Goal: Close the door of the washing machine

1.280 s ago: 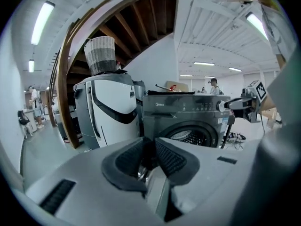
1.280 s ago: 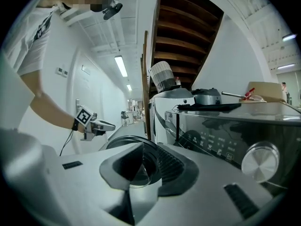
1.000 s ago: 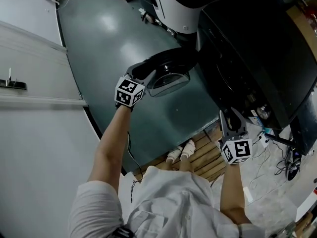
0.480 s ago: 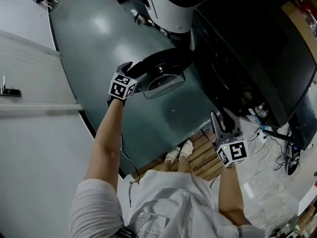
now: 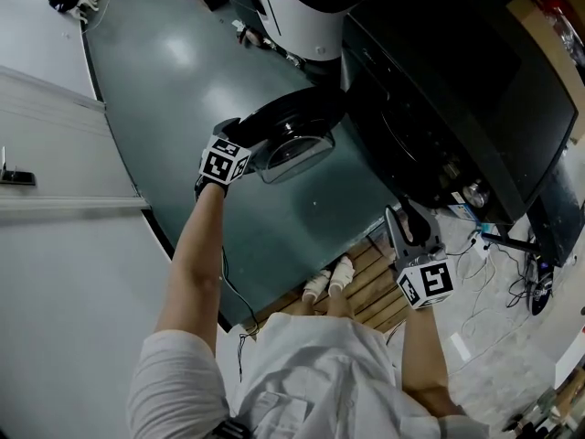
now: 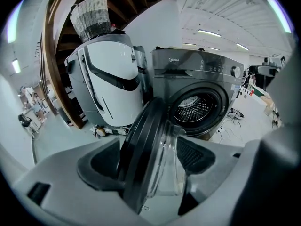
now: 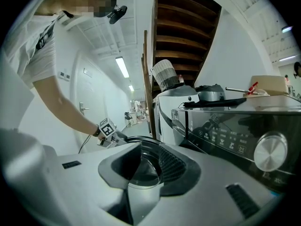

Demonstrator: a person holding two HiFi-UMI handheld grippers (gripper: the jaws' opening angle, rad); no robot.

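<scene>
The dark washing machine [image 5: 439, 90] stands with its round door [image 5: 297, 122] swung open, the glass bowl facing the floor side. My left gripper [image 5: 239, 137] is at the door's outer rim. In the left gripper view the door [image 6: 141, 164] runs edge-on between the jaws of my left gripper [image 6: 148, 159], which have just been opening and stand wide, pads off the rim. The drum opening [image 6: 195, 108] shows behind. My right gripper [image 5: 407, 222] hangs in front of the machine, open and empty after opening a little. Through the gap of my right gripper [image 7: 143, 173] the door [image 7: 141, 166] shows farther off.
A white appliance [image 5: 302, 7] stands beside the washing machine, with a wicker basket [image 6: 94, 18] on top. Wooden slats [image 5: 375, 291] lie under the person's feet [image 5: 334, 277]. Cables [image 5: 494, 282] trail on the floor at the right. A pale wall [image 5: 55, 245] fills the left.
The left gripper's jaws have spread apart around the door's rim and the hand has sunk a little. The door stays open as before. The right gripper has barely moved.
</scene>
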